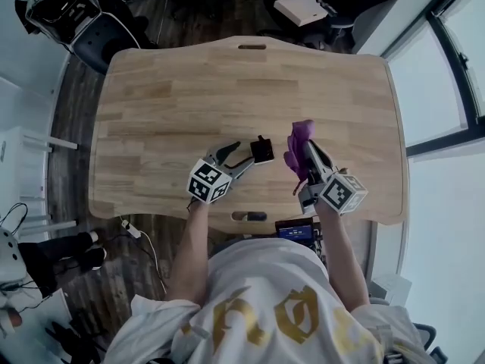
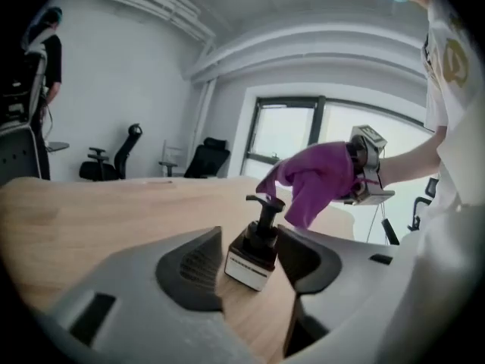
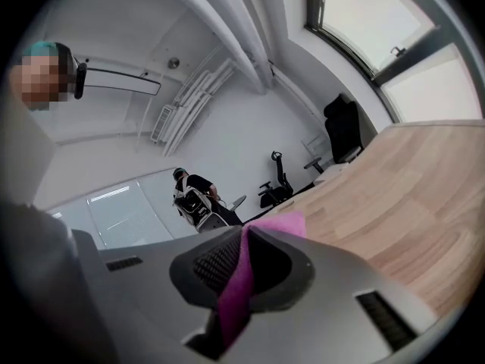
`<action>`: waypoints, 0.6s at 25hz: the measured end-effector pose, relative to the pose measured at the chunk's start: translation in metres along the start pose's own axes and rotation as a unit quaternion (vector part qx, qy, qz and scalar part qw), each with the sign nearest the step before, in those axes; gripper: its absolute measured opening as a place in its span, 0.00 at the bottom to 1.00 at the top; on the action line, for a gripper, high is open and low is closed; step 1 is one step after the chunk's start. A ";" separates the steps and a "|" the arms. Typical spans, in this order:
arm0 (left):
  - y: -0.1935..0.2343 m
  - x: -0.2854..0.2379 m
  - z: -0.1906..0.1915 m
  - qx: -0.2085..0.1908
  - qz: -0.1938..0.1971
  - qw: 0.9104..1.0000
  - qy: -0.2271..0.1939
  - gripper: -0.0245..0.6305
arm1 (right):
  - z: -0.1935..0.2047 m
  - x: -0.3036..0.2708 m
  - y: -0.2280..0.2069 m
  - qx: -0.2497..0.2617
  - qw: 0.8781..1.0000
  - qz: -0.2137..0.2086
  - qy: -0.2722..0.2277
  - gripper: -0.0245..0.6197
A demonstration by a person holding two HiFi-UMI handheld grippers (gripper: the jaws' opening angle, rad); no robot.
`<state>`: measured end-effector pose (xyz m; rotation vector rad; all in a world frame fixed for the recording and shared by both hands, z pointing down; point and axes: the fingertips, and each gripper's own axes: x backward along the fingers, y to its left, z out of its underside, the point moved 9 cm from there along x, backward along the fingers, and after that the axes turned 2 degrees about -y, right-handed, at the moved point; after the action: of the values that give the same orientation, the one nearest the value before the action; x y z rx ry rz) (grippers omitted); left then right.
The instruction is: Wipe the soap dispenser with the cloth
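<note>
Gripping check: left gripper (image 1: 241,156) has the soap dispenser (image 2: 254,252) between its fingers (image 2: 189,268). Both pads sit against the sides of the body, and the fingers stand fairly wide because the body fills the gap.

Dispenser is a small, dark, square-bodied pump bottle with a white label (image 2: 246,268) on the near face and a black pump head (image 2: 265,202) on top. The body is opaque, so its contents can't be read. It is tilted over in the left gripper view. Can't tell whether its base is clear of the counter (image 1: 227,82).

Right gripper (image 3: 244,260) is clamped on the purple cloth (image 2: 318,180). A fold is pinched flat between the pads, with the fingers (image 3: 208,268) nearly together. The rest of the cloth bunches out past the fingertips.

In the head view, both grippers are over the near-middle part of the wooden counter, with their tips pointing away from the person. The cloth is just to the right of the dispenser, close but apart. In the left gripper view, it hangs just behind the pump head, and contact can't be confirmed there.

Marker cubes are visible on both grippers; the left one is marked here (image 1: 208,182). Background has office chairs (image 2: 114,158) by the far wall and a person standing (image 3: 193,196).
</note>
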<state>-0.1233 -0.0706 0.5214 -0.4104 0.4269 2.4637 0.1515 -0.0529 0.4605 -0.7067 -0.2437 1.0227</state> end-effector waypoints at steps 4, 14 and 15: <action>-0.007 0.030 -0.035 -0.001 -0.088 0.994 -0.059 0.06 | -0.013 0.004 0.031 0.061 0.998 -0.003 -0.017 0.08; -0.040 0.063 -0.103 -0.021 -0.174 0.979 -0.100 0.05 | -0.019 0.017 0.094 0.245 0.967 0.050 -0.046 0.08; -0.043 0.064 -0.104 -0.020 -0.181 0.978 -0.102 0.05 | -0.018 0.018 0.098 0.258 0.963 0.057 -0.046 0.08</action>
<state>-0.1271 -0.0461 0.3944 -0.2234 0.1965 2.1340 0.1019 -0.0132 0.3815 -0.2010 -0.0091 1.1685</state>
